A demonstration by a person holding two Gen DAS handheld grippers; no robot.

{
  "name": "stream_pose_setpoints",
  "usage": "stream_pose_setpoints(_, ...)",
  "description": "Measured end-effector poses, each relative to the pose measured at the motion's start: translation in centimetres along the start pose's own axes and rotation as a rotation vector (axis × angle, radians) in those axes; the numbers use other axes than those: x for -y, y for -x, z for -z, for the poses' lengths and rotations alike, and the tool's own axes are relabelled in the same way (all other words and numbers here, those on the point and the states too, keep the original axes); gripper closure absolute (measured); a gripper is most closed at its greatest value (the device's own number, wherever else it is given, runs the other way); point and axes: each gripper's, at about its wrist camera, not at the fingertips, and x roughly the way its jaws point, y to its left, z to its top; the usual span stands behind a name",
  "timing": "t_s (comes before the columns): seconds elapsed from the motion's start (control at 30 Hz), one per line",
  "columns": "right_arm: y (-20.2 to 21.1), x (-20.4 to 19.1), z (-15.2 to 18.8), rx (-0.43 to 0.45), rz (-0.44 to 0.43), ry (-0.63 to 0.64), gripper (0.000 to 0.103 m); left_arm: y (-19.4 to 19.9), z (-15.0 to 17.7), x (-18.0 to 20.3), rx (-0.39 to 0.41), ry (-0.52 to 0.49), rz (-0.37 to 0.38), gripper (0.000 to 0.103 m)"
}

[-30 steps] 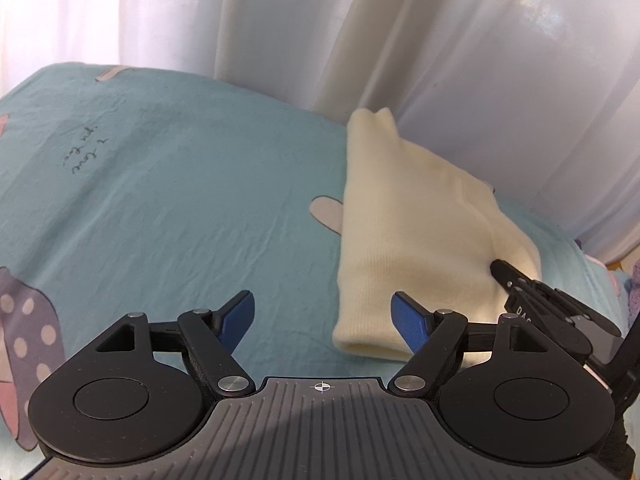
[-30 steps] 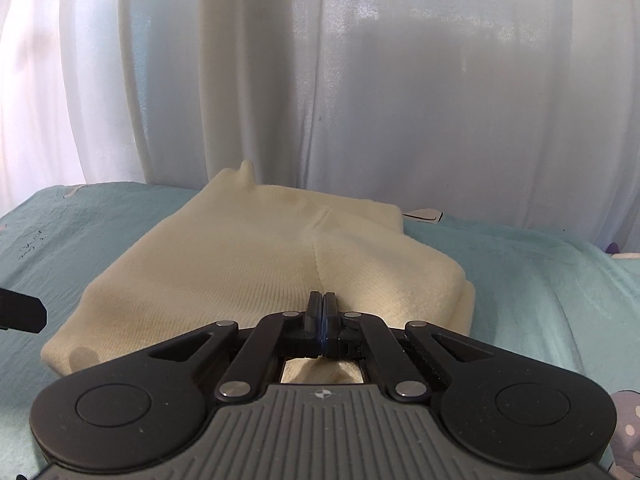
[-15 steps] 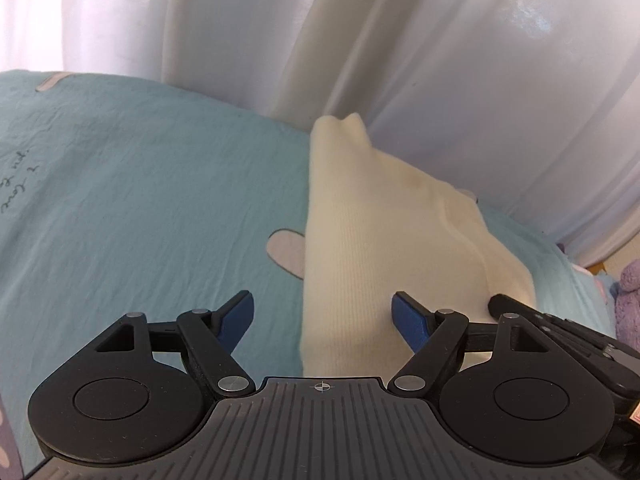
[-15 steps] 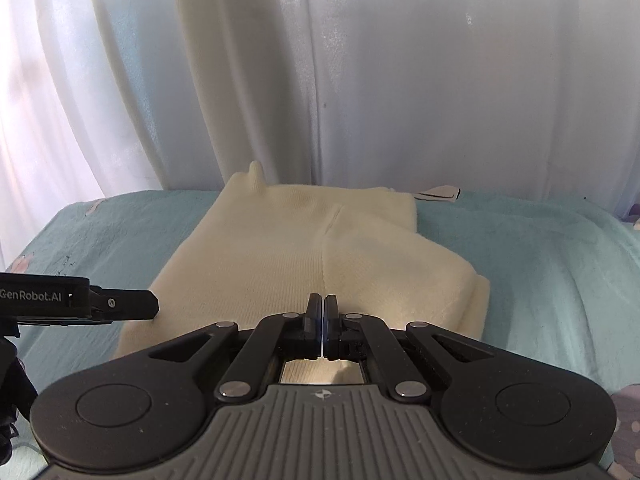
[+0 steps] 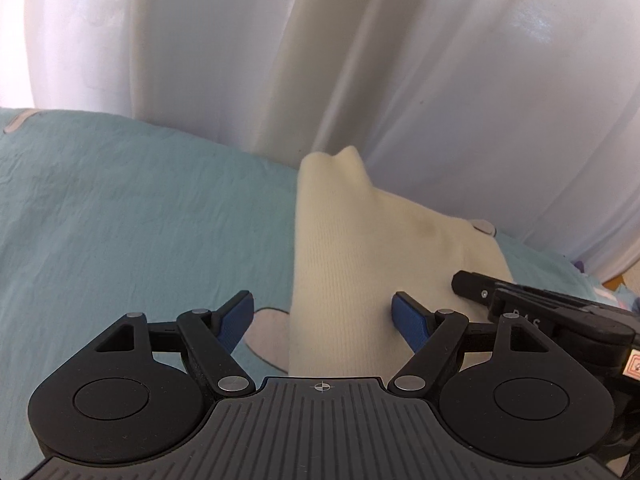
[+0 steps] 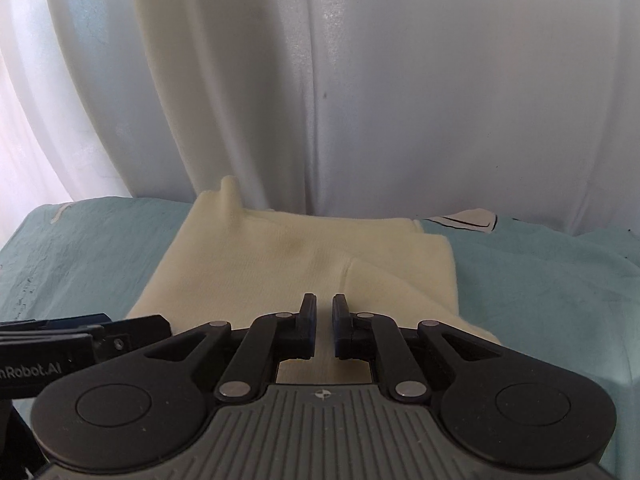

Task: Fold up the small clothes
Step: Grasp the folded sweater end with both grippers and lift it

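Observation:
A cream knitted garment [image 5: 360, 264] lies folded on the teal bedsheet [image 5: 140, 220], one corner poking up at its far end. It also shows in the right wrist view [image 6: 304, 256]. My left gripper [image 5: 322, 314] is open wide, its blue pads straddling the garment's near left edge. My right gripper [image 6: 323, 316] hovers over the garment's near edge with the jaws a small gap apart and nothing between them. The right gripper's body shows in the left wrist view [image 5: 560, 316]; the left gripper's body shows in the right wrist view [image 6: 80, 340].
White sheer curtains [image 6: 360, 80] hang right behind the bed. The sheet carries printed patches [image 5: 264, 332] and a white printed shape [image 6: 468, 220] near the garment. The bed's right edge drops away at the far right [image 5: 616, 280].
My right gripper's jaws have parted from shut to a small gap. Both grippers have moved closer over the garment's near edge, and the left one has shifted right toward it.

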Motion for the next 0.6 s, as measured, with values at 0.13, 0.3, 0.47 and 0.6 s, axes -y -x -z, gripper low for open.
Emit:
stream_pose_setpoints(0.13, -0.3, 1.9, 1.1, 0.081, 0.062, -0.082, 0.094, -1.6, -0.9, 0.8, 0.014, -0.001, -0.023, 0.021)
stream_pose_setpoints(0.3, 0.3, 4.3, 2.2, 0.128, 0.084, -0.235, 0.103, -3.8, -1.3, 1.5, 0.012, -0.030, -0.037, 0.017)
stream_pose_setpoints(0.47, 0.3, 4.7, 2.0, 0.115, 0.061, -0.230, 0.103, -4.9, -0.3, 0.8, 0.028, -0.041, -0.017, 0.012)
stream_pose_setpoints(0.6, 2.8, 7.9, 2.2, 0.083, -0.091, -0.333, 0.088, -3.6, -0.9, -1.3, -0.044, -0.054, 0.074, 0.015)
